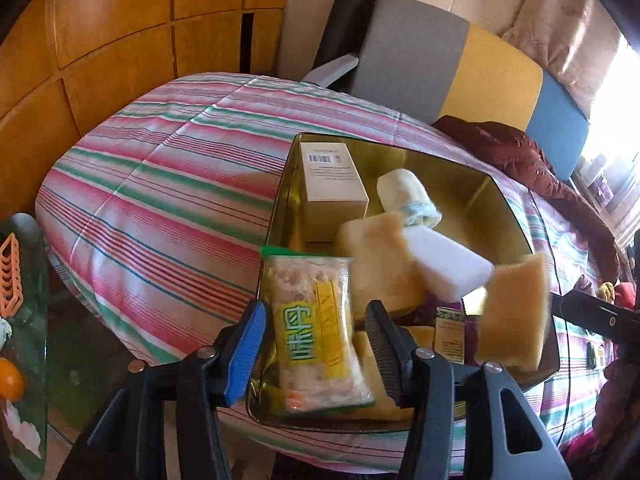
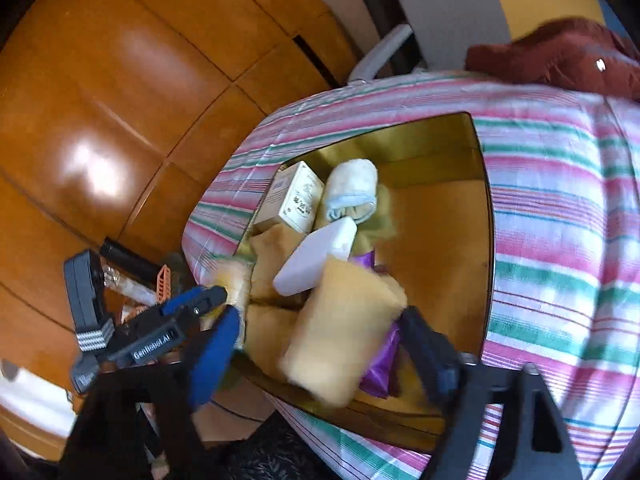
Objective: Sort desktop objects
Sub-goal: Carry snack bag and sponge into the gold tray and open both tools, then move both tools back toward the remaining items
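Our left gripper (image 1: 316, 344) has its jaws apart around a crinkly snack packet (image 1: 314, 332), and the right gripper (image 2: 320, 344) is spread wide with a yellow sponge (image 2: 344, 328) loose between. Both sit over the gold tin (image 2: 486, 184). We'd say they're light and squashy, so pinch mid-body.

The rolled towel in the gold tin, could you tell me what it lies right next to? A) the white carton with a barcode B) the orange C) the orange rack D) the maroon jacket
A: the rolled towel lies beside the white carton inside the gold tin.
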### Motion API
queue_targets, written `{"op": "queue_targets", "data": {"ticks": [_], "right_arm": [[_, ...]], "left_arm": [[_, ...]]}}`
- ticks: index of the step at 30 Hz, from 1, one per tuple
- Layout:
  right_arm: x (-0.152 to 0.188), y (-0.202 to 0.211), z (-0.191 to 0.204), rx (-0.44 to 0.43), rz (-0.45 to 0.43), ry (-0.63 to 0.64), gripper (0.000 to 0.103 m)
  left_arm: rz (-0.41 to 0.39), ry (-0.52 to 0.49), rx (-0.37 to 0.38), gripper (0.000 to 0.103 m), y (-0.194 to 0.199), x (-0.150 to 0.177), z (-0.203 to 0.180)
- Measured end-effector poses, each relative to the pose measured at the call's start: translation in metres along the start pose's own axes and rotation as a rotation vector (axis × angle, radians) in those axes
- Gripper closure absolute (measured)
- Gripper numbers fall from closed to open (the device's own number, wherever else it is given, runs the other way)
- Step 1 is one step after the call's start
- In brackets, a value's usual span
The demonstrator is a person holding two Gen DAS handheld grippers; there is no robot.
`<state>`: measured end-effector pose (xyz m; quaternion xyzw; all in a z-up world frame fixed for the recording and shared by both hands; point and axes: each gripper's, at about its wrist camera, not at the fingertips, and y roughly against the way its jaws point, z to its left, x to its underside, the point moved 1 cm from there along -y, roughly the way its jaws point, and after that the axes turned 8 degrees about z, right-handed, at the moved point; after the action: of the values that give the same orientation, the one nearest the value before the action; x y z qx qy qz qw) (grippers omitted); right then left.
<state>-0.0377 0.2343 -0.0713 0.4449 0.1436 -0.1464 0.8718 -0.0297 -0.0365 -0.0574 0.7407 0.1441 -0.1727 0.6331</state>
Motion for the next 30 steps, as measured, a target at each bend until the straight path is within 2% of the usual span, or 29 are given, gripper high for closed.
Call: {"op": "queue_targets", "data": {"ticks": [13, 24, 30], "right_arm": [[0.018, 0.03, -0.02, 0.104, -0.059, -0.075, 0.009], [0.033, 0.046, -0.001, 0.294, -0.096, 0.045, 0.001], [0.042, 0.052, -0.006, 0.362, -0.104, 0.055, 0.0]], "left_arm": [[-0.089, 0.017, 0.008, 0.046, 0.023, -0.006, -0.01], [-0.111, -0.111, 0.004, 0.046, 0.035, -0.001, -0.056], [-0.124, -0.192, 0.007, 0.046, 0.04, 0.005, -0.084]]}}
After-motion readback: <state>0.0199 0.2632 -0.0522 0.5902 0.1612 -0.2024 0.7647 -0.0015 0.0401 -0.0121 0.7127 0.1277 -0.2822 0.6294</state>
